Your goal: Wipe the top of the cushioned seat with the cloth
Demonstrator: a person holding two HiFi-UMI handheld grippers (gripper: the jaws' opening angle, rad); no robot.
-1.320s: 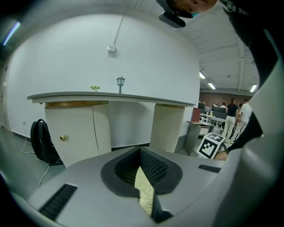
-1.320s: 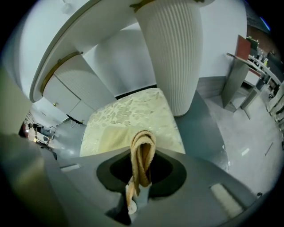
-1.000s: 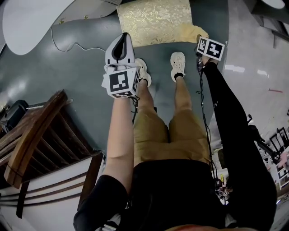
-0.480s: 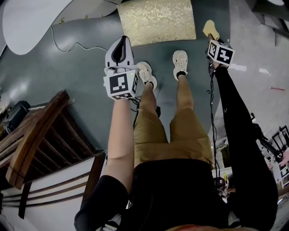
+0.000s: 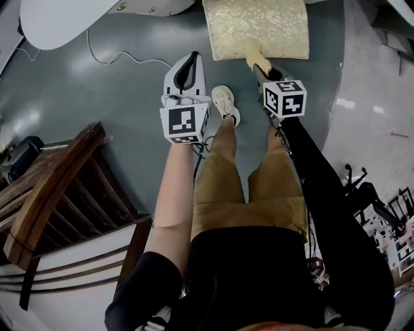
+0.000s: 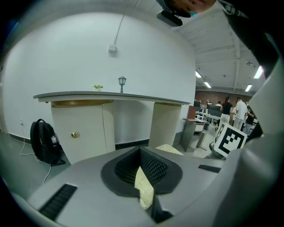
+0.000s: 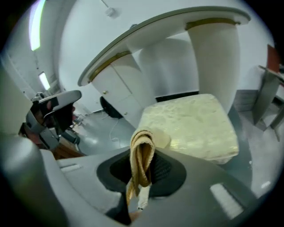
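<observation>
The cushioned seat (image 5: 259, 26), covered in pale gold patterned fabric, stands on the grey floor at the top of the head view. In the right gripper view the cushioned seat (image 7: 191, 124) lies just ahead of the jaws. My right gripper (image 5: 262, 68) is shut on a folded yellow cloth (image 5: 254, 57), which reaches the seat's front edge. The looped cloth (image 7: 142, 159) sticks up between the jaws. My left gripper (image 5: 192, 59) hangs left of the seat's front corner, shut and holding nothing. The left gripper (image 6: 143, 177) shows only a thin slit, with seat fabric seen through it.
A dark wooden chair (image 5: 52, 194) stands at the lower left. A white rounded counter (image 5: 65, 19) is at the upper left, with a cable (image 5: 123, 59) on the floor and a black backpack (image 6: 44, 142) beside it. The person's shoe (image 5: 226, 105) is just below the seat.
My right gripper has swung left with the cloth, from beside the seat's right edge to its front edge. The left gripper has kept its place.
</observation>
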